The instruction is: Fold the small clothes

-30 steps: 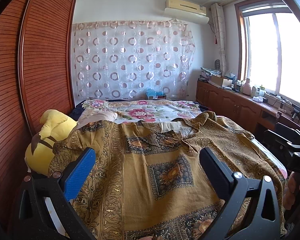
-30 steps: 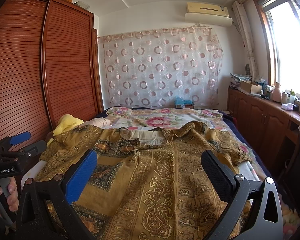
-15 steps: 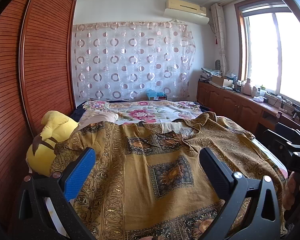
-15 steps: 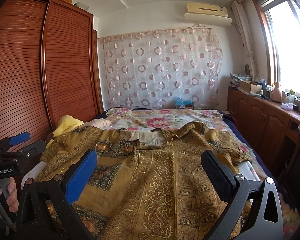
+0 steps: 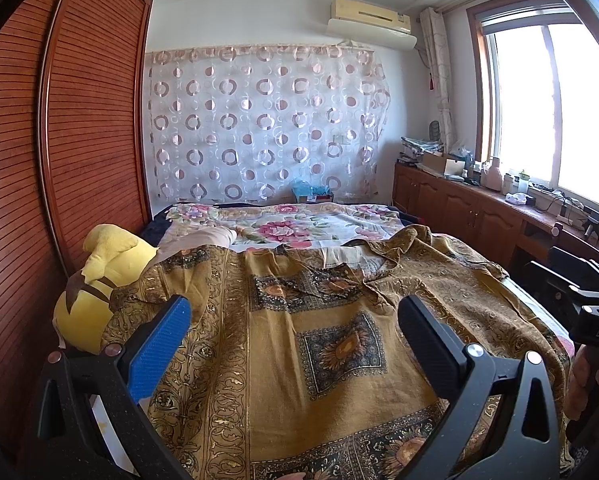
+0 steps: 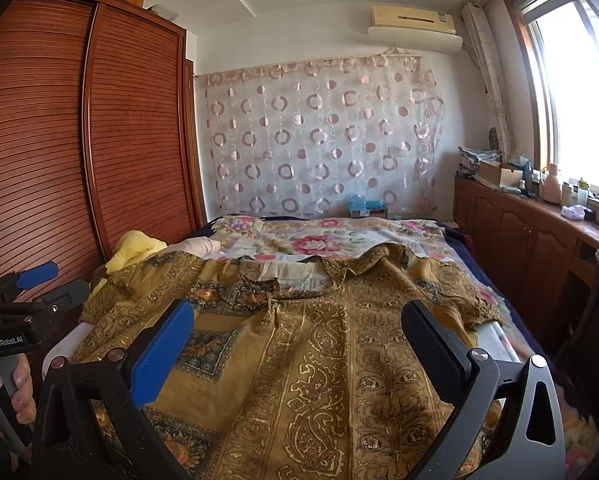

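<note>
Two spread grippers over garment (image 5: 283, 344)

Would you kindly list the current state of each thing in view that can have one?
Left tool: open, holding nothing, above the garment.
Right tool: open, holding nothing, above the garment.
Patterned garment: spread flat on the bed, unfolded, neckline away from the cameras.
Wardrobe doors: shut.
Cabinet doors: shut.
Yellow plush toy: lying at the bed's left edge.

Left hand-held gripper (image 5: 291, 316) view shifted very slightly; yellow plush toy (image 5: 95, 284) marginally more visible.
</note>
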The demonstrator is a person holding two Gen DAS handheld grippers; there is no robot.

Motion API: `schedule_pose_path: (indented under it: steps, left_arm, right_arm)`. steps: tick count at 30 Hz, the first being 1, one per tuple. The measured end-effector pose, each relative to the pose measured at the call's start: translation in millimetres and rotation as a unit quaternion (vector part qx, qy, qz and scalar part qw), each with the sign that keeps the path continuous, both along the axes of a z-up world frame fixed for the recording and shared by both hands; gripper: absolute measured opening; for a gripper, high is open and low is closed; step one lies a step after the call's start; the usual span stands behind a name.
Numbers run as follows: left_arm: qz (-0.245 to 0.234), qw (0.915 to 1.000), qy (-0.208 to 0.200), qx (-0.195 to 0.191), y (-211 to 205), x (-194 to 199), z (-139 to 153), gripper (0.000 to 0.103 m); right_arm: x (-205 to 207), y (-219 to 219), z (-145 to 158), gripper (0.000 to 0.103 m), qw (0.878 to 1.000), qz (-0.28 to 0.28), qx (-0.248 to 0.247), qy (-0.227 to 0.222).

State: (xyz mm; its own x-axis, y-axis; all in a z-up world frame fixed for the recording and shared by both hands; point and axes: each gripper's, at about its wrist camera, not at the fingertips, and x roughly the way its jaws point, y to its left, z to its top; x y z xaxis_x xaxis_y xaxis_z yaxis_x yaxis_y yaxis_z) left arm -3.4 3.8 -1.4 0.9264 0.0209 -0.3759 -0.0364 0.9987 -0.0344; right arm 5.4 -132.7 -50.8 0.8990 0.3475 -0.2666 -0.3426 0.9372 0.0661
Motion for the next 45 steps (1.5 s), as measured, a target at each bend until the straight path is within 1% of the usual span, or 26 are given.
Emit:
schedule_pose_path:
  steps: [25,28,31,36,38,42,45]
  left_arm:
    - [0.002,1.0000,-0.001,0.001,0.8,0.3,1.7,0.103]
    - [0.005,1.0000,0.007,0.000,7.4,3.8,5.5,0.103]
    - [0.009,0.9998,0.019,-0.001,15.3,8.9,3.2,0.103]
    - [0.022,0.9988,0.043,-0.002,36.2,20.7,-7.6,0.103]
    - [0.027,0.9984,0.050,-0.002,39.7,21.8,-16.4,0.103]
    - [0.031,0.9976,0.063,-0.002,51.7,25.0,-23.4,0.103]
    - [0.039,0.9965,0.074,-0.003,69.2,28.8,-29.6,0.103]
  right_arm:
    - [-0.1,-1.2,-1.0,0.103,1.000,0.003,0.000,0.003]
    - [2.5,-0.3,-1.4,0.103,1.000,0.014,-0.001,0.012]
    - [6.3,2.1,-2.9,0.103,0.999,0.025,-0.005,0.021]
    - [15.4,5.6,-7.6,0.103,0.998,0.040,-0.014,0.040]
    - [17.3,6.6,-8.8,0.103,0.998,0.045,-0.019,0.046]
    - [20.2,9.0,-10.4,0.103,0.997,0.054,-0.028,0.052]
    - [25.1,13.1,-12.2,0.103,0.996,0.061,-0.042,0.055]
